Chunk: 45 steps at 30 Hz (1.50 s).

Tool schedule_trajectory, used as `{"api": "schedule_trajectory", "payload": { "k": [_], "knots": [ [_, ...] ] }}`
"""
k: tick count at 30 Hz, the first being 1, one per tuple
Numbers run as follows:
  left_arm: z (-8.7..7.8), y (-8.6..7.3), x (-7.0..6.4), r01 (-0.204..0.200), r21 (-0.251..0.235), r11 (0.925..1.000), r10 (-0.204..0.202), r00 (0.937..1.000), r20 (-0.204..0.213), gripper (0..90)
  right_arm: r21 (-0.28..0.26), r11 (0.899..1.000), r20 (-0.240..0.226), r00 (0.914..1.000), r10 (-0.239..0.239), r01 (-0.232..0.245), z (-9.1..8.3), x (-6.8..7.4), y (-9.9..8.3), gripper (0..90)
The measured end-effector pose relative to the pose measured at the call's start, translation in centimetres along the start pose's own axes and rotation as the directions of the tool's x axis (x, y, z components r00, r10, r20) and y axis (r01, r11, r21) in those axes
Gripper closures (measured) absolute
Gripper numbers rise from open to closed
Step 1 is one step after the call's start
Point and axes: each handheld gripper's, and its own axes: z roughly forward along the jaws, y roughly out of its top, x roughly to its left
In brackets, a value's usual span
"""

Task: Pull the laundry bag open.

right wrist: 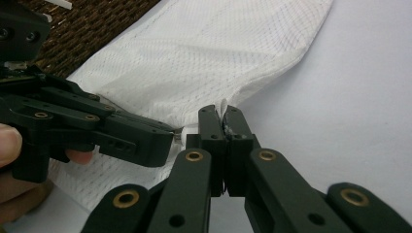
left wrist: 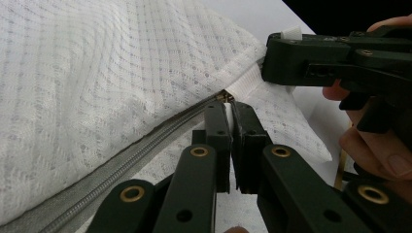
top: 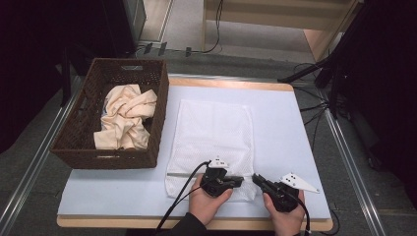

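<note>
High view: one white mesh laundry bag (top: 212, 142) lies flat on the pale blue table top (top: 280, 128), just right of one brown woven basket (top: 88, 147) that holds a crumpled cream cloth (top: 124, 118). Both grippers meet at the bag's near right corner, where its grey zipper (top: 184, 173) ends.

Left gripper view shows the left gripper (left wrist: 232, 109) with its jaws drawn together at the end of the zipper (left wrist: 145, 145), right by the small brass slider (left wrist: 224, 96); they look pinched on the pull tab, though the tab itself is hidden between them. The right gripper (left wrist: 279, 56), seen farther off in that view, is clamped on the white fabric tab (left wrist: 248, 82) at the corner of the bag (left wrist: 121, 63).

Right gripper view confirms it: the right gripper (right wrist: 224, 114) has its jaws closed with a sliver of the white fabric tab (right wrist: 224, 105) sticking up between them, and the left gripper (right wrist: 172, 133) reaches in from the side to the same spot on the bag (right wrist: 194, 58).

The step in hand appears to be opening the bag: one gripper anchors the corner while the other takes the slider. The next move likely calls for the right gripper to hold firm and the left to draw the slider along the zipper toward the basket side, keeping the pull straight so the mesh does not bunch up.

Counted: one bag, one zipper, one basket, one cloth, two grippers.
</note>
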Motion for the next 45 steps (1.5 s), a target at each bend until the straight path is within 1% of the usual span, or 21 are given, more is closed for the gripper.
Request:
{"api": "schedule_trajectory", "payload": {
  "k": [1,2,3,4,5,6,7,8,9,15,22,23,24,25,26,29,35,36,38,40,45],
  "knots": [
    [0.0,0.0,0.0,0.0,0.0,1.0,0.0,1.0,0.0,88.0,-0.009,1.0,0.03,0.9994,-0.013,0.014,-0.2,-0.1,0.0,90.0],
    [-0.2,0.0,0.2,0.017,-0.003,0.9999,-0.017,0.9998,0.012,88.0,-0.016,1.0,0.027,0.9996,0.007,-0.006,-0.4,-0.4,0.2,90.0],
    [-0.6,-0.1,0.8,0.036,-0.016,0.9992,-0.035,0.9992,0.019,88.0,-0.031,0.999,0.036,0.9993,0.011,-0.01,-0.6,-0.7,0.3,90.0],
    [-0.8,-0.1,1.0,0.033,-0.023,0.9992,-0.032,0.9989,0.036,87.9,-0.039,0.999,0.032,0.9995,-0.008,0.009,-0.9,-0.9,0.5,90.0],
    [-1.0,-0.1,0.9,0.029,-0.023,0.9993,-0.028,0.999,0.036,87.9,-0.038,0.999,0.031,0.9993,-0.019,0.02,-1.0,-0.9,0.6,90.0],
    [-1.1,-0.2,0.9,0.015,-0.02,0.9997,-0.015,0.9996,0.023,87.9,-0.037,0.999,0.035,0.9988,-0.033,0.034,-1.0,-0.7,0.6,90.0],
    [-1.1,-0.2,0.9,0.015,-0.02,0.9997,-0.015,0.9996,0.023,87.9,-0.035,0.998,0.041,0.998,-0.047,0.049,-0.9,-0.4,0.6,90.0],
    [-1.1,-0.3,0.9,0.011,-0.015,0.9998,-0.01,0.9999,0.01,87.9,-0.035,0.998,0.041,0.998,-0.047,0.049,-0.9,-0.4,0.6,90.0],
    [-1.3,-0.3,1.2,0.024,-0.019,0.9995,-0.024,0.9995,0.019,87.9,-0.03,0.997,0.05,0.9964,-0.068,0.07,-0.7,0.0,0.5,90.0],
    [-1.5,-0.5,1.1,0.011,-0.018,0.9998,-0.011,0.9999,0.012,87.9,-0.022,0.999,0.031,0.9989,-0.035,0.036,-0.6,-0.2,0.4,90.0],
    [-1.9,-0.7,1.2,0.017,-0.022,0.9996,-0.017,0.9996,0.022,87.9,-0.025,0.999,0.022,0.9991,-0.037,0.037,-0.5,-0.1,0.4,90.0],
    [-2.0,-0.7,1.1,0.009,-0.019,0.9998,-0.009,0.9997,-0.021,87.9,-0.026,0.999,0.021,0.9992,-0.036,0.036,-0.5,-0.1,0.4,90.0],
    [-2.2,-0.8,1.4,0.008,-0.029,0.9996,-0.009,0.9994,-0.035,88.0,-0.032,0.999,0.055,0.9978,-0.038,0.04,-0.6,-0.1,0.4,90.0],
    [-2.2,-0.8,1.4,0.008,-0.029,0.9996,-0.009,0.9994,-0.035,88.0,-0.032,0.999,0.055,0.9978,-0.038,0.04,-0.6,-0.1,0.4,90.0],
    [-2.8,-1.0,2.2,0.058,-0.042,0.9975,-0.058,0.9983,-0.006,88.0,-0.062,0.998,0.072,0.9974,-0.006,0.01,-1.3,-1.1,0.7,90.0],
    [-3.3,-1.0,2.6,0.053,-0.048,0.9974,-0.054,0.9982,-0.026,87.9,-0.076,0.997,0.072,0.9968,0.034,-0.029,-1.8,-2.1,0.8,90.0],
    [-4.6,-1.6,3.3,0.055,-0.057,0.9969,-0.057,0.9973,-0.046,87.9,-0.064,0.998,0.066,0.9978,-0.002,0.006,-1.6,-1.2,0.8,90.0],
    [-4.7,-1.7,3.4,0.058,-0.058,0.9966,-0.061,0.9973,-0.041,87.9,-0.066,0.998,0.071,0.9974,-0.002,0.007,-1.6,-1.1,0.8,90.0],
    [-4.9,-1.8,3.5,0.06,-0.06,0.9964,-0.063,0.997,-0.045,87.9,-0.066,0.998,0.07,0.9976,-0.003,0.008,-1.6,-1.1,0.8,90.0],
    [-5.7,-2.1,3.9,0.065,-0.067,0.9957,-0.069,0.9954,-0.066,87.9,-0.065,0.998,0.082,0.9966,-0.004,0.009,-1.8,-1.3,0.8,90.0],
    [-6.8,-2.5,4.7,0.081,-0.074,0.994,-0.087,0.9929,-0.081,87.9,-0.066,0.998,0.092,0.9956,0.014,-0.008,-2.0,-1.9,0.8,90.0]
  ]
}}
